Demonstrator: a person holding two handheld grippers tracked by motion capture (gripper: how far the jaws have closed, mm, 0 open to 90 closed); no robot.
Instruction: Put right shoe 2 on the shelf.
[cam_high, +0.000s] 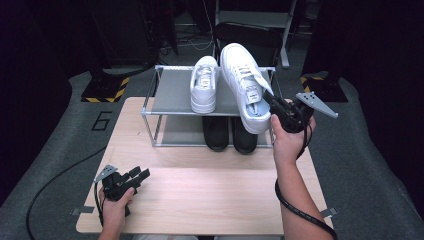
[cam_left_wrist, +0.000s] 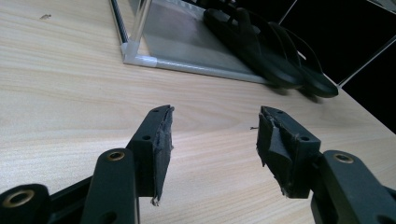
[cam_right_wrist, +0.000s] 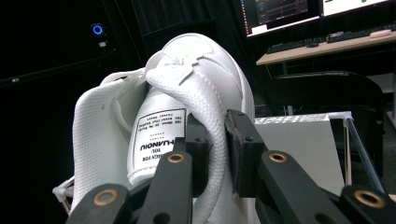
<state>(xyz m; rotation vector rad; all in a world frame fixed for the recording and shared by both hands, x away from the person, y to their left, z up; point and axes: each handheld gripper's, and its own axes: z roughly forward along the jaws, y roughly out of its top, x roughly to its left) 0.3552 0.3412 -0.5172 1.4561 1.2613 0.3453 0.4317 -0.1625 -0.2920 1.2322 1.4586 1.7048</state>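
A white sneaker (cam_high: 245, 85) hangs tilted over the right side of the metal shoe rack (cam_high: 172, 92), its heel toward me. My right gripper (cam_high: 271, 103) is shut on the padded heel collar of that sneaker (cam_right_wrist: 196, 88), the collar squeezed between both jaws (cam_right_wrist: 215, 140). A second white sneaker (cam_high: 204, 82) rests flat on the rack's top shelf. A pair of black slippers (cam_high: 230, 134) sits on the lower shelf (cam_left_wrist: 271, 51). My left gripper (cam_high: 137, 176) rests low on the wooden table at the front left, open with nothing between its fingers (cam_left_wrist: 212, 144).
The wooden table (cam_high: 200, 185) has bare room in front of the rack. A black chair (cam_high: 250, 37) stands behind the rack. Grey floor with a painted 6 (cam_high: 102, 121) and yellow-black hazard bases (cam_high: 105, 92) surrounds the table. Monitors and a desk (cam_right_wrist: 322, 28) lie farther back.
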